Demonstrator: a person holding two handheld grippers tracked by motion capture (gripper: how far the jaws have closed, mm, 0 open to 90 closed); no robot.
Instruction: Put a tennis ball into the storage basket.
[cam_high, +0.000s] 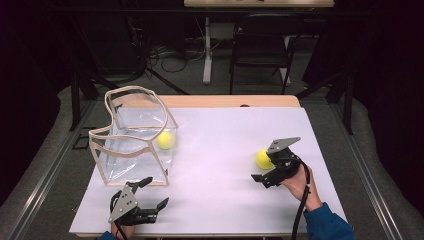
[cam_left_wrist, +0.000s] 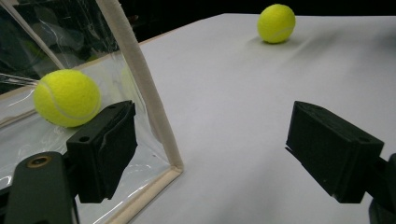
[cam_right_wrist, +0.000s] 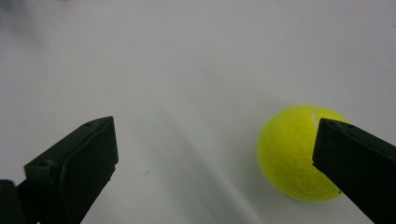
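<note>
A clear plastic bag with beige trim (cam_high: 134, 136) stands open at the left of the white table cover (cam_high: 220, 145). A yellow tennis ball (cam_high: 165, 140) lies inside it near its right wall, and shows through the plastic (cam_left_wrist: 67, 97) beside the trim (cam_left_wrist: 149, 98). A second tennis ball (cam_high: 263, 159) lies on the cover at the right. My right gripper (cam_high: 262, 169) is open just beside it; the ball (cam_right_wrist: 292, 151) sits partly behind the right-hand jaw. My left gripper (cam_high: 156, 192) is open and empty, in front of the bag's near corner (cam_left_wrist: 210, 144). The far ball (cam_left_wrist: 276, 23) lies beyond it.
The table's wooden edge (cam_high: 225, 101) shows at the back. Behind it on the floor stand a black chair (cam_high: 262, 40) and a white desk leg (cam_high: 206, 50), with cables nearby. The person's blue sleeve (cam_high: 327, 225) enters at the lower right.
</note>
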